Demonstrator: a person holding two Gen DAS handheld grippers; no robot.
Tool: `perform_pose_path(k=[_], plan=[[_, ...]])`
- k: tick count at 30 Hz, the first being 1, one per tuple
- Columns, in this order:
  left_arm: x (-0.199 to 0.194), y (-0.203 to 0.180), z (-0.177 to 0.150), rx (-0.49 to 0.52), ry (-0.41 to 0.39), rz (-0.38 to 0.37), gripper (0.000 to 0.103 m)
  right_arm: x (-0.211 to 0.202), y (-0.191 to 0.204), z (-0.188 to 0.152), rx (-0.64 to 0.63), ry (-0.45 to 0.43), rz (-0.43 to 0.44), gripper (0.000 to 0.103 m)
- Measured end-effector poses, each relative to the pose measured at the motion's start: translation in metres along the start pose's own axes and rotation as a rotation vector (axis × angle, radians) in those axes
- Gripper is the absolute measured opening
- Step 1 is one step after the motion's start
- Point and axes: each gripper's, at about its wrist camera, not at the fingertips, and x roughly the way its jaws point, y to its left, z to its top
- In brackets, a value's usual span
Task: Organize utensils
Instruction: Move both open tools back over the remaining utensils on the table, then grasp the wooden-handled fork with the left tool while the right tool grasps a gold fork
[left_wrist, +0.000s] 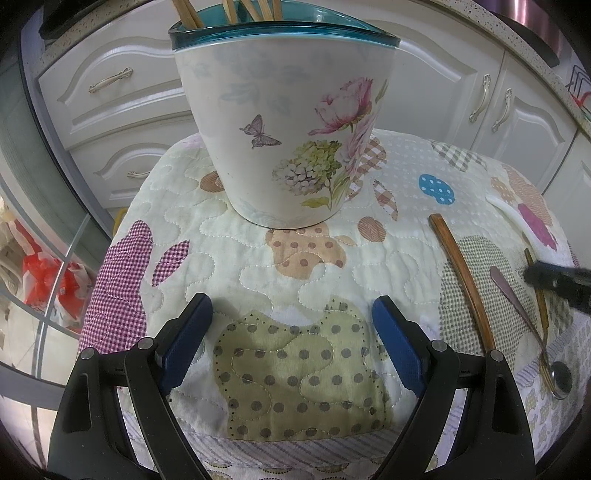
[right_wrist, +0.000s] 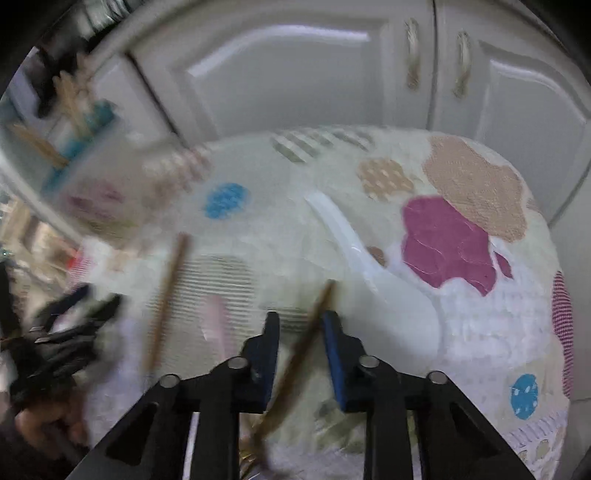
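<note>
A floral pot (left_wrist: 284, 122) with a teal rim stands at the back of the quilted cloth (left_wrist: 295, 266) and holds several wooden utensils (left_wrist: 188, 14). My left gripper (left_wrist: 291, 317) hovers open and empty in front of the pot. To its right lie a long wooden stick (left_wrist: 461, 277), a metal spoon (left_wrist: 517, 302) and a thin golden-brown handled utensil (left_wrist: 541, 314). My right gripper (right_wrist: 301, 323) is low over the cloth with its jaws narrowed. That thin brown handle (right_wrist: 295, 362) runs between them, and a gap still shows beside it. The right wrist view is blurred.
A white ceramic spoon (right_wrist: 354, 243) lies on the cloth beyond the right gripper. White cabinet doors (left_wrist: 517, 110) stand close behind the table. A red bag (left_wrist: 48, 280) sits on the floor at the left, past a glass edge (left_wrist: 55, 288).
</note>
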Motion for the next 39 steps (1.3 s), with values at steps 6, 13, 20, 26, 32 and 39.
perform_pose_path(k=[6,13,20,26,32,39], plan=[[-0.004,-0.003,0.001,0.010,0.003,0.013,0.086,0.011,0.019,0.013,-0.118,0.040,-0.094,0.015],[-0.024,-0.053,0.025,0.073,-0.010,-0.133,0.074,0.003,0.005,0.004,-0.083,0.046,-0.049,0.012],[0.012,-0.095,0.055,0.093,0.073,-0.070,0.072,-0.009,-0.005,-0.014,-0.053,0.036,-0.001,0.012],[0.027,-0.117,0.055,0.149,0.104,-0.012,0.034,-0.010,-0.004,-0.016,-0.051,0.022,0.006,0.012],[0.006,-0.121,0.052,0.188,0.077,-0.121,0.011,-0.030,-0.021,-0.008,0.051,-0.027,0.139,0.007],[-0.063,-0.093,0.066,0.132,-0.075,-0.318,0.010,-0.092,-0.020,-0.001,0.045,-0.201,0.205,0.005]])
